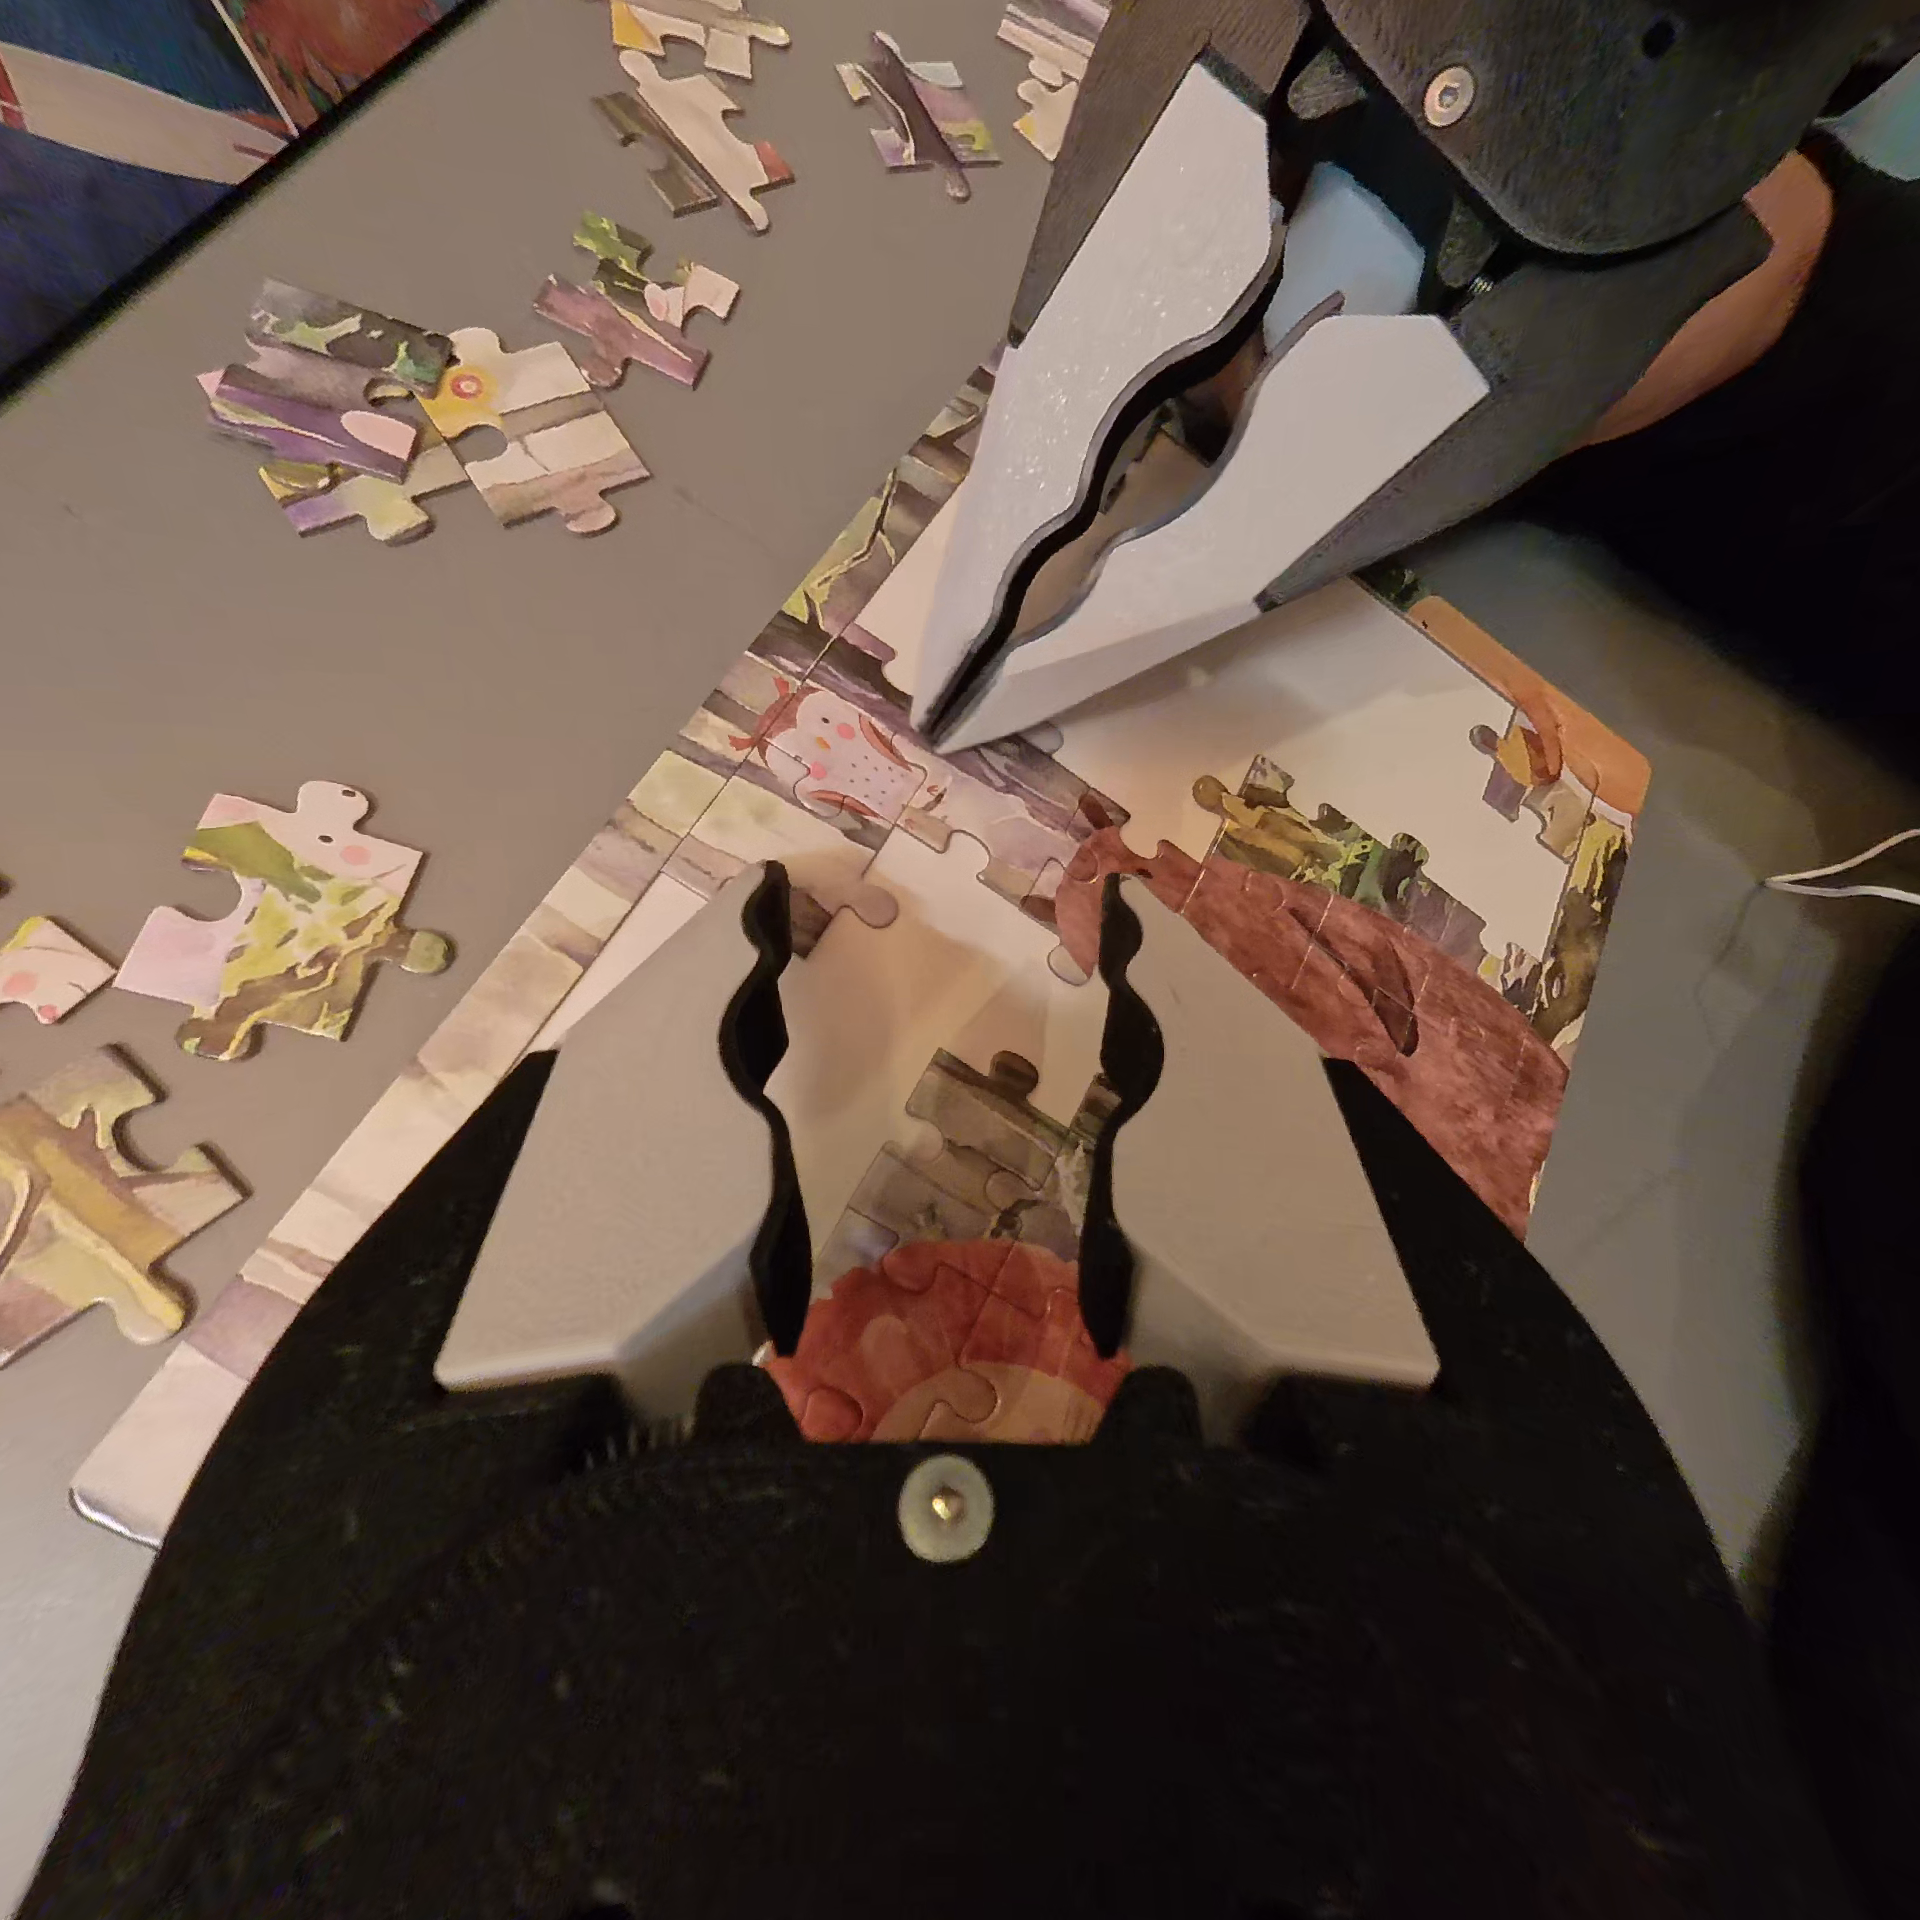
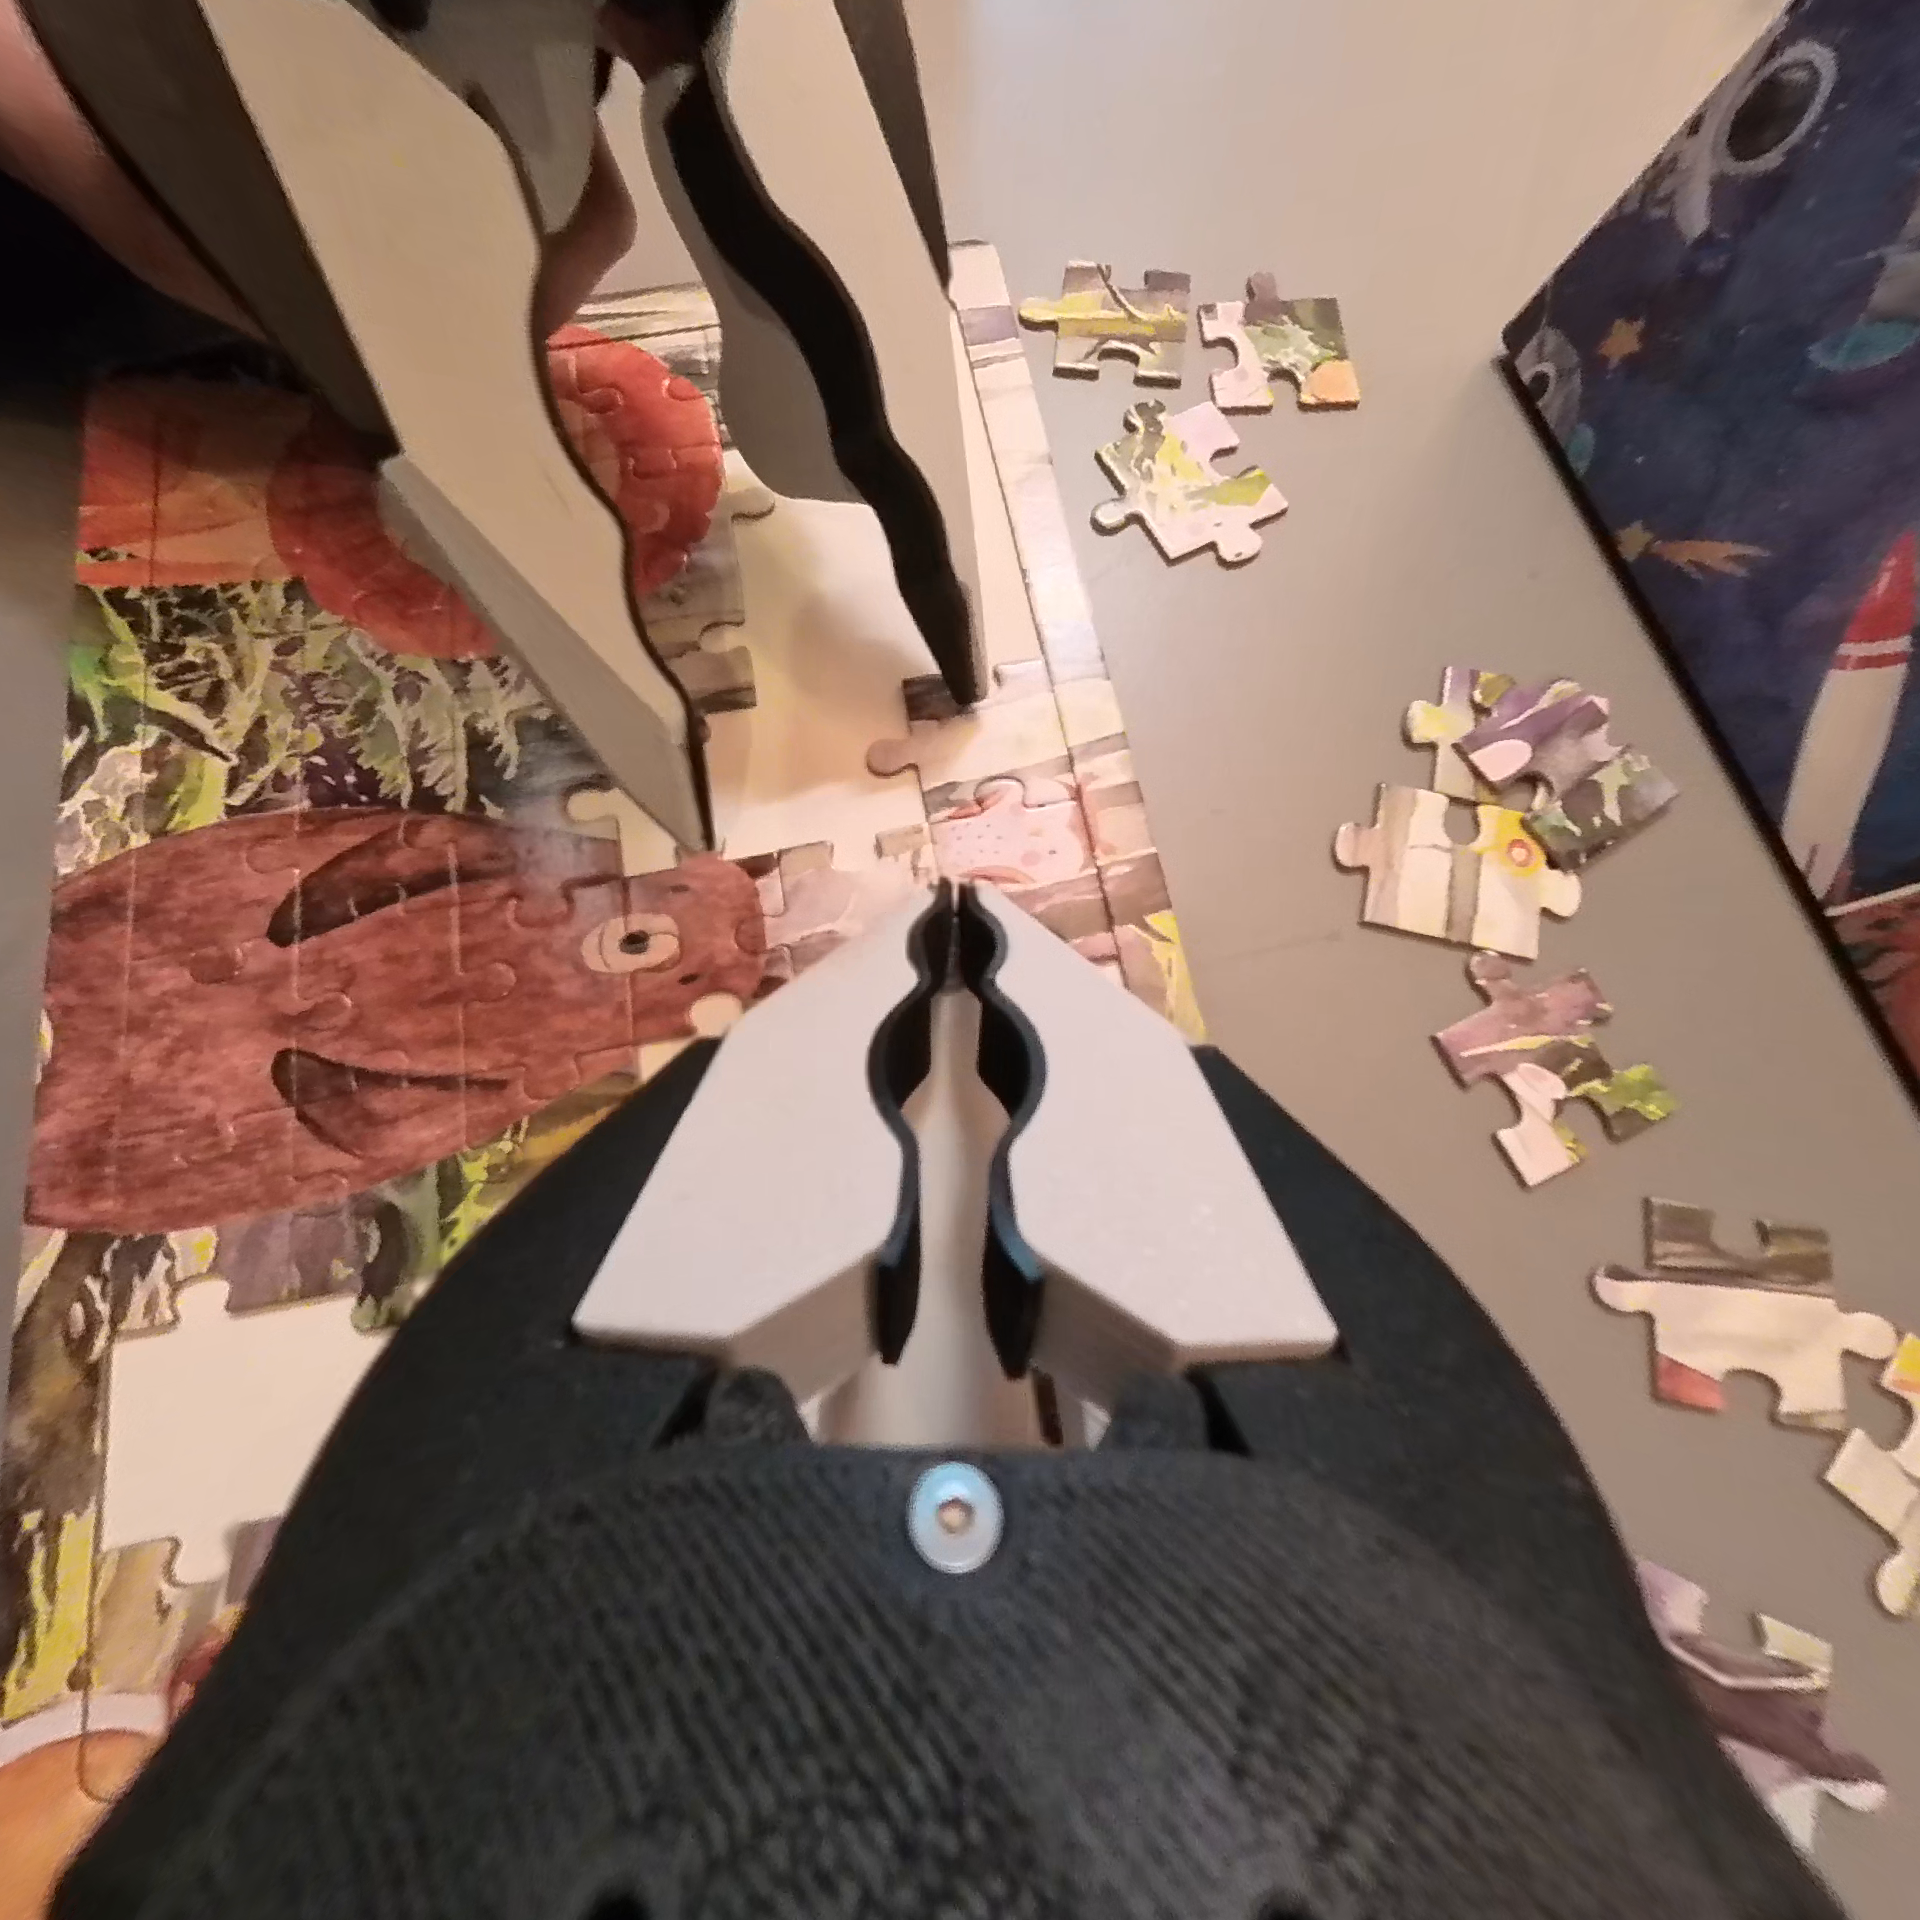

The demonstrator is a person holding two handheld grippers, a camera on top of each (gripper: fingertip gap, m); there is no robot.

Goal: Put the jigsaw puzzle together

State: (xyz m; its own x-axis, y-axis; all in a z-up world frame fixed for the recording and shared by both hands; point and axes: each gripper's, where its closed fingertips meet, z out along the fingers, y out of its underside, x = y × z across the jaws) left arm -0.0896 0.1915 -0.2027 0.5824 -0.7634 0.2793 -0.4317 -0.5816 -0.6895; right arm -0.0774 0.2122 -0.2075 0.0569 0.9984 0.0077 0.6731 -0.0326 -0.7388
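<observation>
A partly assembled jigsaw puzzle [image 1: 1351, 987] lies on a white board [image 1: 1299, 707]; it also shows in the right wrist view [image 2: 260, 987]. My left gripper [image 1: 943, 881] is open and empty, low over a bare gap in the puzzle. In the right wrist view it [image 2: 831, 758] comes in from the top left. My right gripper [image 2: 956, 894] is shut, with its tips down on the puzzle beside a pale piece with pink spots [image 2: 997, 831]. In the left wrist view it [image 1: 935, 732] touches next to that piece [image 1: 842, 758]. Nothing shows between its jaws.
Several loose pieces lie on the grey table beside the board, such as one green-and-white piece [image 1: 301, 935], a small pile [image 1: 436, 416] and more [image 2: 1184, 488] [image 2: 1455, 862]. A dark blue picture box [image 2: 1766, 416] [image 1: 125, 104] lies along the far side. A white cable [image 1: 1849, 862] runs nearby. Left and right tips are no more than a few centimetres apart. It is some 7 cm from my left tips to the partly assembled jigsaw puzzle [image 1: 1351, 987]. It is also in sight in the right wrist view [image 2: 388, 1060].
</observation>
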